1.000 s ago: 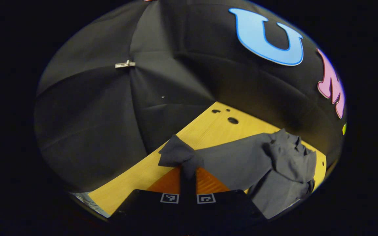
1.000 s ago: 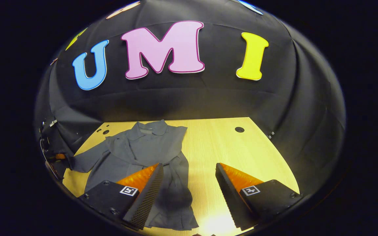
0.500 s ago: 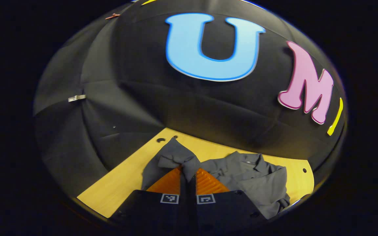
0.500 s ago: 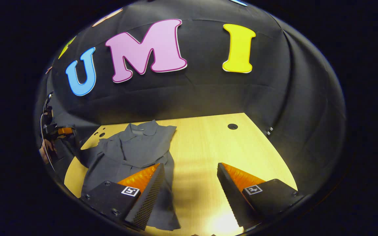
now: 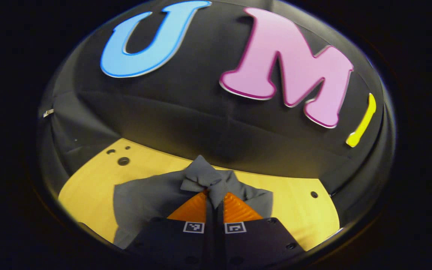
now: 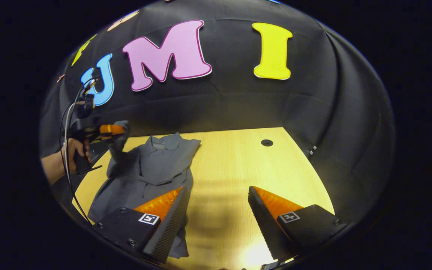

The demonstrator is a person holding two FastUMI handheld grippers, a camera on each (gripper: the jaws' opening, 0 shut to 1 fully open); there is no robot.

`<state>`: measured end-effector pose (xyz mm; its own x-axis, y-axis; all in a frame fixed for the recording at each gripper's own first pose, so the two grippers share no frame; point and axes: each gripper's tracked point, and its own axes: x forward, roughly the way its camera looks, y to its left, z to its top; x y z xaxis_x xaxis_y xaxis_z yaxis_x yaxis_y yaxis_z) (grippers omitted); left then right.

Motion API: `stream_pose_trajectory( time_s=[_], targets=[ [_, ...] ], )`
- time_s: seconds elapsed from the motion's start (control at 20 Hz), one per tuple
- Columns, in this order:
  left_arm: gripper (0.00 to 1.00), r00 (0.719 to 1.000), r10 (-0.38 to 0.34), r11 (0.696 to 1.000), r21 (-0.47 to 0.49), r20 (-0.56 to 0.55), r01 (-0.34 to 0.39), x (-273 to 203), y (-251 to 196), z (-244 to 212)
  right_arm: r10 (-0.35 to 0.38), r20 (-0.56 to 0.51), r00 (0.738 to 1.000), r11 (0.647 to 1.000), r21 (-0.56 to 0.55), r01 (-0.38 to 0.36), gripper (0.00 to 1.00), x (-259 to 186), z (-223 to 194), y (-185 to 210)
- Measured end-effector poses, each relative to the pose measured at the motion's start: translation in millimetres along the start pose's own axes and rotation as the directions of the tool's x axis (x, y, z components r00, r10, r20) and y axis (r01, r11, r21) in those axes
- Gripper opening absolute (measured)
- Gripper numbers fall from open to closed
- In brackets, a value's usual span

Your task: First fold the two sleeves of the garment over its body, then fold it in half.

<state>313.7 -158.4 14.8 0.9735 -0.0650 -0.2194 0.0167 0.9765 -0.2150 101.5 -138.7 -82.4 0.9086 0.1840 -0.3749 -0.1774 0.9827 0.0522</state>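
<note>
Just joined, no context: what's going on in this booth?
A person is folding a grey garment on the wooden table. The left gripper is shut on a sleeve, held lifted above the garment's body. The right gripper hangs open above the table beside the garment, holding nothing. The half fold isn't done yet.

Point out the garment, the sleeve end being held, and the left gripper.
garment (image 6: 152, 168): right gripper view, on its body panel.
sleeve end (image 5: 201, 174): left gripper view, on the bunched cuff above the fingertips.
left gripper (image 6: 120, 130): right gripper view, at its fingertips, shut on the sleeve end.
</note>
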Motion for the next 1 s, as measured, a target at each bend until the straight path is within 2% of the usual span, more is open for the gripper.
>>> stream_pose_trajectory(
  time_s=[0.15,0.35,0.5,0.65,0.75,1.0],
  targets=[
    [0.05,0.996,-0.071,0.997,0.018,-0.056,0.072,10,-49,-25,0.015,-0.014,1.0,1.0,0.02,-0.015,0.99,-6,-11,2],
    [0.08,0.983,-0.093,0.995,0.025,-0.159,0.098,23,-83,-67,0.016,-0.031,0.999,0.998,0.055,-0.014,0.99,-12,-22,1],
    [0.29,0.981,-0.076,0.997,-0.004,-0.178,0.077,24,-79,-77,0.015,-0.034,0.999,0.999,0.035,-0.014,0.99,-11,-25,2],
    [0.8,0.982,-0.096,0.995,-0.047,-0.162,0.09,5,-63,-66,0.026,-0.051,0.998,1.0,0.018,-0.025,0.99,-10,-28,10],
    [0.96,0.989,-0.061,0.998,0.005,-0.136,0.062,-12,-31,-58,0.024,-0.051,0.998,1.0,0.013,-0.023,0.99,-11,-28,17],
    [0.96,0.995,-0.007,0.986,0.164,-0.096,0.023,-92,52,-55,0.073,-0.119,0.99,0.997,0.009,-0.072,0.99,-10,-52,60]
  ],
)
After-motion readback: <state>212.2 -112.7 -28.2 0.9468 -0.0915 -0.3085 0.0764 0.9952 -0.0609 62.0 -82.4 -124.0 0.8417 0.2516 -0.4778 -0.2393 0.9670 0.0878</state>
